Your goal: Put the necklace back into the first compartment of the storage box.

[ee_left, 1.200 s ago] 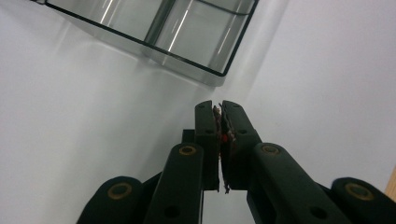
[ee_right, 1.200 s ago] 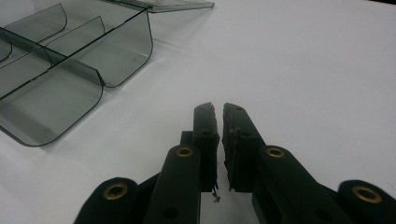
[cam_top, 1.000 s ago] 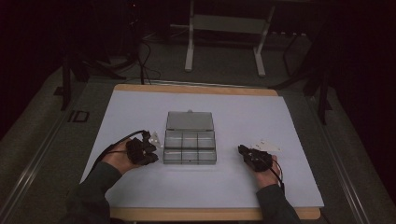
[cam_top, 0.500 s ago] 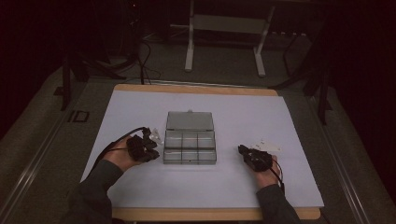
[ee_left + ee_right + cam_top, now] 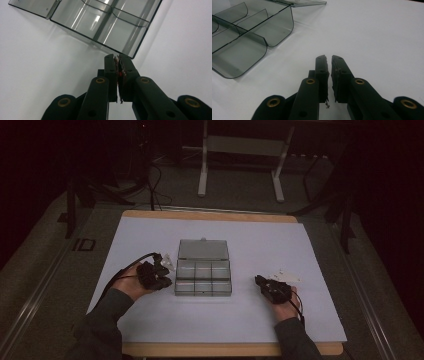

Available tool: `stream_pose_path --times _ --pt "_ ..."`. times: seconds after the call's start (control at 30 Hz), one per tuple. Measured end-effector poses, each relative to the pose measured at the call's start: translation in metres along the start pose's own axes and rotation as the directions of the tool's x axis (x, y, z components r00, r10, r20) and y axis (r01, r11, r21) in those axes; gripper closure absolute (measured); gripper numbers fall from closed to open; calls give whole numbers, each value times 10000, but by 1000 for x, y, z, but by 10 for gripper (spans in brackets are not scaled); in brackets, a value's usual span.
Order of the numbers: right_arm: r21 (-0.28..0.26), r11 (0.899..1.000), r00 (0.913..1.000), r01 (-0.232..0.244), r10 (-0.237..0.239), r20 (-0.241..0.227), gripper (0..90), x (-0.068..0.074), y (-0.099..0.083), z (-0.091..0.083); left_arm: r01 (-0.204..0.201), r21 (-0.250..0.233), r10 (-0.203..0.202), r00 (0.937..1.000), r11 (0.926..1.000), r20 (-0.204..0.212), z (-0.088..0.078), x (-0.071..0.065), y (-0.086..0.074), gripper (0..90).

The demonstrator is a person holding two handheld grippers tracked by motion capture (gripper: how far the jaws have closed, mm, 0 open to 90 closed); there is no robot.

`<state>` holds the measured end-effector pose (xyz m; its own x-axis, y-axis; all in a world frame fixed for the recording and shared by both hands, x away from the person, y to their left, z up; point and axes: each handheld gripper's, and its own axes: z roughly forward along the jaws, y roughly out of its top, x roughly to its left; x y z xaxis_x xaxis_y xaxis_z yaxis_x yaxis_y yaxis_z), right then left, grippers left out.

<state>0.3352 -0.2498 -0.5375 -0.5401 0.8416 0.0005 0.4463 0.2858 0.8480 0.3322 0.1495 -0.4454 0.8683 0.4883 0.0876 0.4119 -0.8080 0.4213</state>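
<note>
At a white-covered worktop (image 5: 310, 245) with a wooden edge, I hold a gripper in each hand on either side of a clear plastic box (image 5: 203, 272). The box sits near the middle of the worktop, its lid (image 5: 203, 249) laid open flat on the far side, its tray split into two rows of three compartments that look empty. My left gripper (image 5: 156, 274) rests just beside the box's left wall, its cable looping back over my sleeve. In the left gripper view, its fingers (image 5: 125, 67) are pressed nearly together, with only a sliver between the worn pads, and they point toward a corner of the box (image 5: 107, 22) a short way ahead. My right gripper (image 5: 270, 287) lies on the worktop to the right of the box and apart from it. In the right gripper view, its fingers (image 5: 322, 67) stand narrow with a thin gap, holding nothing, the box (image 5: 249, 37) off to their left. Small pale bits (image 5: 286, 275), too small to tell, lie just beyond my right gripper.
</note>
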Motion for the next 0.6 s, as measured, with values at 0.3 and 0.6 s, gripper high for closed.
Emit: stream_pose_path --times 0.3,0.6 --pt "1 10000 10000 -3 3 -2 836 0 0 0 -22 -41 22 10000 10000 -8 -1 2 5 863" --pt "9 10000 10000 -17 17 -2 837 0 0 0 14 -95 -14 10000 10000 -45 -1 4 10 864"
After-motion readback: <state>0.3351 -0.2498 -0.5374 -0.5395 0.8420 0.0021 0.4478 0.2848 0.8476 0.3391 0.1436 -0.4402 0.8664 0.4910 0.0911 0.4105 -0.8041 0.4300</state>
